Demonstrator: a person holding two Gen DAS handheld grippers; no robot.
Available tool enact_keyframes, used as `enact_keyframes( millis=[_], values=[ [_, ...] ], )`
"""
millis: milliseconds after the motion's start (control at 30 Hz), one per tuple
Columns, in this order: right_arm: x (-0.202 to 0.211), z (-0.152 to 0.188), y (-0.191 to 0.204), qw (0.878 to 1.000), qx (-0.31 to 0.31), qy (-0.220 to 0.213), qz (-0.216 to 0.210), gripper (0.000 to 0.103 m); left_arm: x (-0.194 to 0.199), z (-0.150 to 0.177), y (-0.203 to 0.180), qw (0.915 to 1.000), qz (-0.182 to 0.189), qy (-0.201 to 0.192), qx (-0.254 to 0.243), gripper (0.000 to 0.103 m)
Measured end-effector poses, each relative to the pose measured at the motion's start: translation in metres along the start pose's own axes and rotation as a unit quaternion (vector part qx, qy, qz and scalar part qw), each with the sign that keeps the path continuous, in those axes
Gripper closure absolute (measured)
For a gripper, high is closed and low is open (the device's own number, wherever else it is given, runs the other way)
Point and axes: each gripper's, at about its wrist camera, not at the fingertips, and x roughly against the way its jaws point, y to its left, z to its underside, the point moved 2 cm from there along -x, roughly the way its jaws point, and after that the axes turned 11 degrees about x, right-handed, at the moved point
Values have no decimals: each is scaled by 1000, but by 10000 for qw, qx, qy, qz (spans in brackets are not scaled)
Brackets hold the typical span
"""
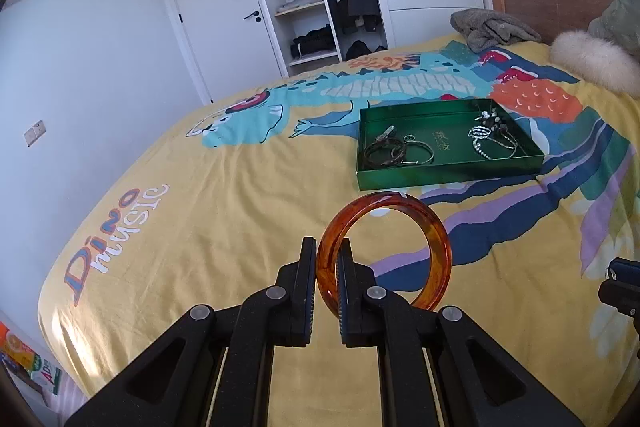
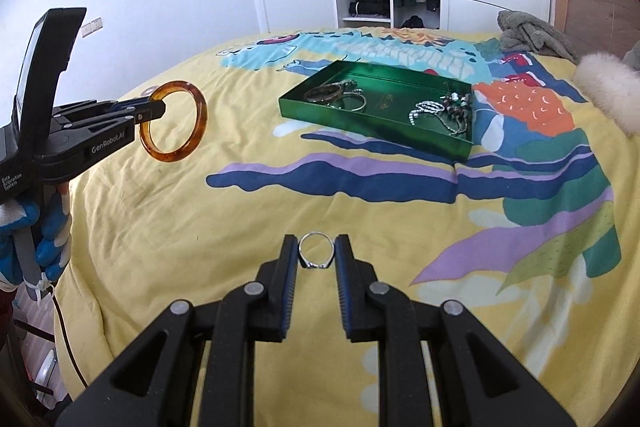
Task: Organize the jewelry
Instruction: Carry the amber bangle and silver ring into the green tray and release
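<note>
Left side first: the left gripper (image 1: 328,267) is clenched on the rim of an amber bangle (image 1: 436,247), pinching the band at about its 9 o'clock, so the hoop hangs upright in the air above the yellow bedspread (image 1: 200,227). From that camera the green tray (image 1: 440,177) sits at roughly 1 o'clock, well apart, and already has dark and silver bangles in its left end and a tangle of beaded pieces at the right.

Over to the right: the right gripper (image 2: 316,255) has its jaws closed in on a small silver ring (image 2: 316,253), one finger touching each side, tray up at 1 o'clock too.

So I'd say we're mid-carry, both pieces picked up and not yet dropped off. Next move is probably bringing each one over the tray and letting go low, bangle by the other bangles, so that nothing bounces out.
</note>
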Motion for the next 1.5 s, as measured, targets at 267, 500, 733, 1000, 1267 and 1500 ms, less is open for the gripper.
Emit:
enact_keyframes(
  millis=[267,500,733,1000,1267,1500],
  values=[
    [43,4,-1,9994,-81,-275,172,86,41,1,-6,9997,111,-206,-65,94],
    [78,3,-8,9976,-237,-597,271,86,72,-1,-16,9989,254,-379,-82,94],
    [109,-12,-19,9943,-167,-899,545,86,100,-16,-36,9966,484,-654,-159,94],
    [125,-34,-35,9909,-108,-1100,769,86,103,-41,-48,9949,579,-802,-194,94],
    [126,-83,-59,9866,32,-1345,921,86,79,-88,-55,9944,536,-896,-156,94],
    [101,-147,-100,9834,33,-1495,1030,86,24,-145,-62,9961,391,-793,-46,94]
  ],
)
